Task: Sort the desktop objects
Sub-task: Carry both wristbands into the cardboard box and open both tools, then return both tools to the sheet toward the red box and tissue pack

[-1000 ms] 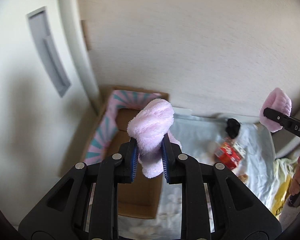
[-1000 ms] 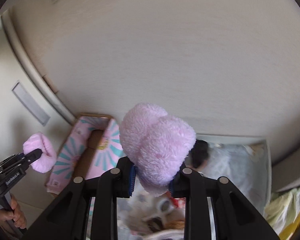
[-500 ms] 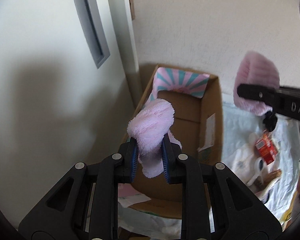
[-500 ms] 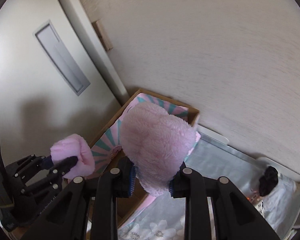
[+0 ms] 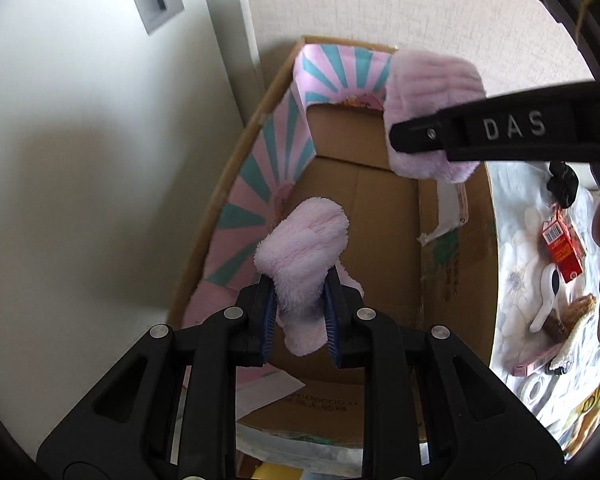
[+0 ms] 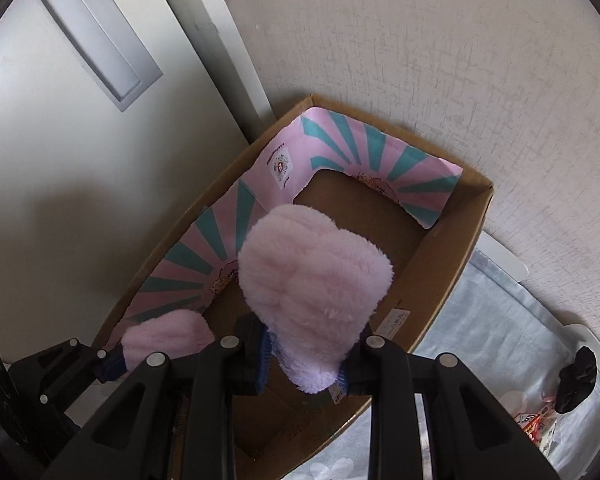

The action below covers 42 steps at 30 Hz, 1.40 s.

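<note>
Gripping fluffy pink slipper (image 5: 304,252) — left gripper (image 5: 300,322); right gripper (image 6: 304,366) clamps second plush slipper (image 6: 316,280) over cardboard box (image 6: 440,264), pink-teal striped liner (image 6: 380,156) — finger lettered "DAS".

Two fluffy slippers, both pale pink: one (image 5: 304,248) between blue pads (image 5: 269,320) of the black left gripper (image 5: 299,320), the other (image 6: 312,280) in the black right gripper (image 6: 304,364), which has white "DAS" lettering on its side in the left view. Box (image 5: 452,264) plain brown cardboard; liner (image 5: 260,184) inside with pink and teal sunburst stripes. Cloth (image 5: 516,280) beside the box pale grey-white with a faint flower print. On it a red carton (image 5: 562,246) with a white barcode patch, and a black lump (image 6: 578,380). Wall (image 6: 420,40) off-white, textured; door (image 6: 60,160) cream with a grey recessed panel (image 6: 96,32).
</note>
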{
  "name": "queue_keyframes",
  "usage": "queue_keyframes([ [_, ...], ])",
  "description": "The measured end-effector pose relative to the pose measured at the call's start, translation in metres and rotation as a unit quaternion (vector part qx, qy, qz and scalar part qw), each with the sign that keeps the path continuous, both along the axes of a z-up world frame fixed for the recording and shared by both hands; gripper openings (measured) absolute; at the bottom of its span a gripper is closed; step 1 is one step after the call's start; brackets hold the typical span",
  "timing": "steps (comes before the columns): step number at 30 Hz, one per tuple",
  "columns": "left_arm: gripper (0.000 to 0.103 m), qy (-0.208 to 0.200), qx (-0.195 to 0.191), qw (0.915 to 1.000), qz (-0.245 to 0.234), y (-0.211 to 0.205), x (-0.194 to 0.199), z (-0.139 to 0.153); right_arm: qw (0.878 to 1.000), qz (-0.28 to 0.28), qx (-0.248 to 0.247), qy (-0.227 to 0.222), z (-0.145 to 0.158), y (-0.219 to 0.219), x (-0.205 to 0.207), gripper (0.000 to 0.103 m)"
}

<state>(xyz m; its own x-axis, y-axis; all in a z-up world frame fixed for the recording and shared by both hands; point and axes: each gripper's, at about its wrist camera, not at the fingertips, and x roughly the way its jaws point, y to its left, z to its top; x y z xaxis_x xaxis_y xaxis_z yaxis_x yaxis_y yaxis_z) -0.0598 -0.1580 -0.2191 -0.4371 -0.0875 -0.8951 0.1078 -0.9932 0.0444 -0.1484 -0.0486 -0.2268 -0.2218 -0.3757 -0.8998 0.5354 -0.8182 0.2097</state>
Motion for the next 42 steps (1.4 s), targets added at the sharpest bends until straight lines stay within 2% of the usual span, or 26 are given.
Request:
queue_keyframes([
  [5, 0.019, 0.004, 0.004, 1.0, -0.004, 0.002, -0.001, 0.002, 1.0, 0.004, 0.007, 0.002, -0.005, -0.008, -0.006, 0.024],
  [7, 0.028, 0.006, 0.009, 0.9999, -0.002, 0.003, -0.002, 0.003, 1.0, 0.013, 0.01, 0.011, -0.004, -0.011, -0.005, 0.029],
  [8, 0.049, 0.008, 0.019, 0.9998, -0.001, 0.003, -0.003, 0.005, 1.0, 0.013, 0.013, 0.014, -0.004, -0.012, -0.004, 0.04],
  [9, 0.08, 0.013, 0.034, 0.9993, -0.007, 0.003, -0.005, 0.006, 0.999, 0.012, 0.024, 0.017, -0.004, -0.014, -0.004, 0.052],
  [10, 0.094, 0.018, 0.04, 0.999, -0.011, 0.003, -0.008, 0.006, 0.999, 0.009, 0.035, 0.018, -0.005, -0.016, -0.005, 0.058],
  [11, 0.102, 0.029, 0.035, 0.9989, -0.011, 0.004, -0.007, 0.01, 0.999, 0.007, 0.042, 0.022, -0.004, -0.017, -0.005, 0.065],
  [14, 0.103, 0.051, 0.004, 0.9985, -0.021, 0.011, -0.003, 0.019, 0.999, 0.006, 0.023, 0.035, 0.004, -0.015, -0.003, 0.065],
  [17, 0.103, 0.059, -0.009, 0.9978, -0.029, 0.016, -0.005, 0.021, 0.998, -0.003, 0.009, 0.054, 0.014, -0.015, -0.006, 0.067],
  [20, 0.103, 0.06, -0.001, 0.9977, -0.03, 0.016, -0.001, 0.025, 0.998, -0.012, -0.004, 0.068, 0.026, -0.007, -0.003, 0.068],
  [21, 0.103, 0.057, 0.003, 0.9979, -0.029, 0.016, 0.0, 0.025, 0.997, -0.013, -0.008, 0.069, 0.039, 0.0, 0.0, 0.068],
  [25, 0.103, 0.043, 0.02, 0.9983, -0.034, 0.009, -0.004, 0.018, 0.998, -0.02, -0.007, 0.066, 0.046, 0.004, 0.003, 0.069],
  [26, 0.103, 0.043, 0.022, 0.9983, -0.033, 0.008, -0.003, 0.018, 0.998, -0.019, -0.007, 0.063, 0.035, 0.004, 0.001, 0.069],
  [28, 0.103, 0.046, 0.025, 0.9982, -0.029, 0.006, 0.001, 0.021, 0.998, -0.021, -0.007, 0.062, 0.032, 0.007, 0.004, 0.069],
  [35, 0.103, 0.048, 0.027, 0.9982, -0.023, 0.002, 0.005, 0.029, 0.998, -0.042, -0.011, 0.056, 0.041, 0.02, 0.013, 0.069],
  [42, 0.103, 0.055, 0.038, 0.9974, -0.027, 0.007, 0.011, 0.041, 0.995, -0.065, -0.009, 0.069, 0.055, 0.042, 0.022, 0.069],
])
